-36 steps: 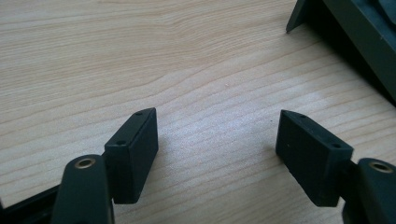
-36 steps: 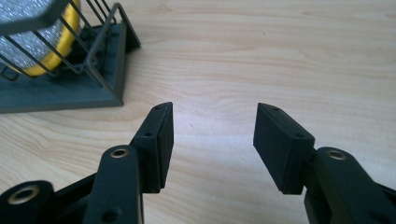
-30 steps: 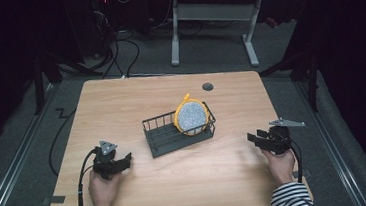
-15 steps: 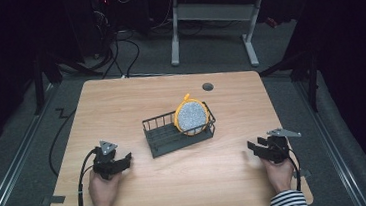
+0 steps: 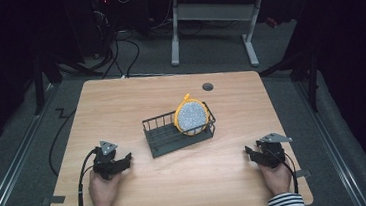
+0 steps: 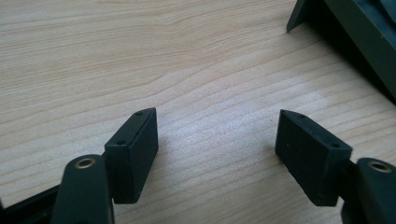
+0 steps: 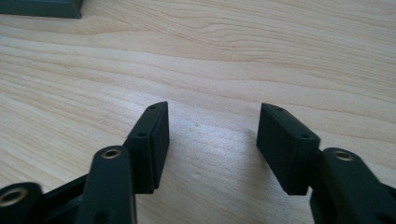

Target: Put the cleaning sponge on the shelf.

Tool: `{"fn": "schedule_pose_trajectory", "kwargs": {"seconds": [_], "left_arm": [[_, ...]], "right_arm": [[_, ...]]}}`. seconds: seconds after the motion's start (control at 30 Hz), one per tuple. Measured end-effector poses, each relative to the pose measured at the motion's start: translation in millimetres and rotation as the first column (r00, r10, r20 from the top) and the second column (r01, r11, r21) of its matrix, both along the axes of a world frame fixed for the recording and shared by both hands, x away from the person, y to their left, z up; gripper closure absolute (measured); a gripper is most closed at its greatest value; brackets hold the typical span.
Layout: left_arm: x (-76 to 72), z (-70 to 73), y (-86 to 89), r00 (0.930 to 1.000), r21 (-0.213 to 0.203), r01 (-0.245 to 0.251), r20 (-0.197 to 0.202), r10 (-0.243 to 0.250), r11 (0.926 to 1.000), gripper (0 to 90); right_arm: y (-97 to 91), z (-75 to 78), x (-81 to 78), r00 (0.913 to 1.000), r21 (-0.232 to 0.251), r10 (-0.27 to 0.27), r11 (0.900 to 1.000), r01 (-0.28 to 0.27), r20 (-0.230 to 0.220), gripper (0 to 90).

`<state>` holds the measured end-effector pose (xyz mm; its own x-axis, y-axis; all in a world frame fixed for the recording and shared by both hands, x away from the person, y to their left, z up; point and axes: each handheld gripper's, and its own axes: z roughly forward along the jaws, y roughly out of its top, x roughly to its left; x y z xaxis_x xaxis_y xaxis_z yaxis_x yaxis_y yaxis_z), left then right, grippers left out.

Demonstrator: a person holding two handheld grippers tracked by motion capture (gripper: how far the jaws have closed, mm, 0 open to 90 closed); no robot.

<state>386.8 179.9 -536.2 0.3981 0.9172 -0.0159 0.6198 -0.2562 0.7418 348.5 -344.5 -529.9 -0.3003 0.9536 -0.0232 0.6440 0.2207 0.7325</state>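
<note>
High view: the yellow-rimmed disc (image 5: 191,116) stands upright in the rack (image 5: 160,140) (likely light, stiff; grasp its rim); left gripper (image 5: 124,161) and right gripper (image 5: 251,152) gape empty, either side of the rack.

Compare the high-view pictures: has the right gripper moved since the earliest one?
Yes. The right gripper has moved toward the table's near edge, away from the rack.

Bare table (image 5: 136,107) surrounds a dark wire rack (image 5: 174,136) at its centre, where a yellow-rimmed disc (image 5: 191,116) stands upright.
</note>
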Motion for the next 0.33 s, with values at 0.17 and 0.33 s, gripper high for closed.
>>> {"fn": "schedule_pose_trajectory", "kwargs": {"seconds": [0.17,0.33], "left_arm": [[-0.3,-0.2,0.0,1.0,-0.001,-0.002,0.002,0.002,1.0,30.8],[-0.6,-0.3,-0.3,1.0,-0.001,-0.004,0.003,0.004,1.0,30.5]], "right_arm": [[-0.2,-0.1,0.2,0.9999,-0.002,-0.01,0.9999,0.01,-0.002,41.5],[-0.1,-0.1,0.1,0.9999,0.0,-0.013,0.9999,0.013,-0.003,41.5]]}}
